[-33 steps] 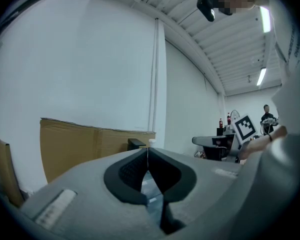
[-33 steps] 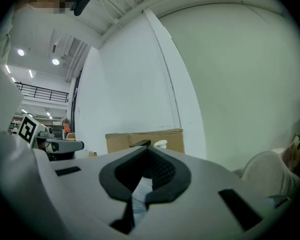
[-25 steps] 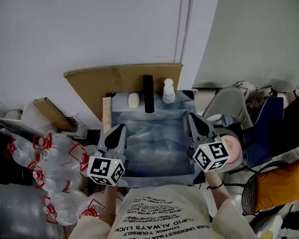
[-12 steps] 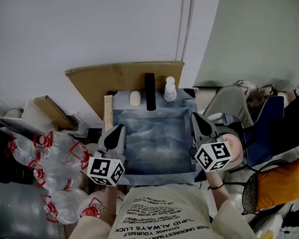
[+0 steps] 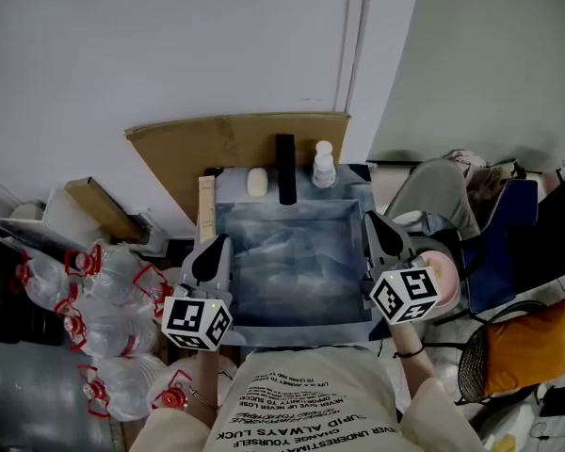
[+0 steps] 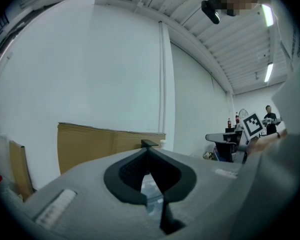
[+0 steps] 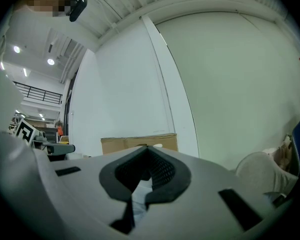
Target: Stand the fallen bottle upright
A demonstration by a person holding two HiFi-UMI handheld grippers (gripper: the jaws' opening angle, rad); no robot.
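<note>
The left gripper (image 5: pixel 216 245) hovers at the near edge of the table (image 5: pixel 292 281), fingers together and empty. The white-capped bottle (image 5: pixel 324 166) by the far edge seems upright already, though it is small here. The right gripper (image 5: pixel 371 224) is likewise closed on nothing, probably parked clear.

The cloth (image 5: pixel 292 271) is mottled blue-grey, cardboard (image 5: pixel 184 153) brown, bottle (image 5: pixel 324 166) seemingly white.

This looks like a bare industrial hall used as a makeshift workshop. It has a high ribbed ceiling (image 6: pixel 225 44) with strip lights (image 6: pixel 268 71) and plain white walls (image 5: pixel 169 45). Cardboard (image 5: pixel 235 144) leans against one wall, water jugs (image 5: pixel 108 332) are heaped on the floor, and chairs (image 5: pixel 438 196) crowd in alongside.
</note>
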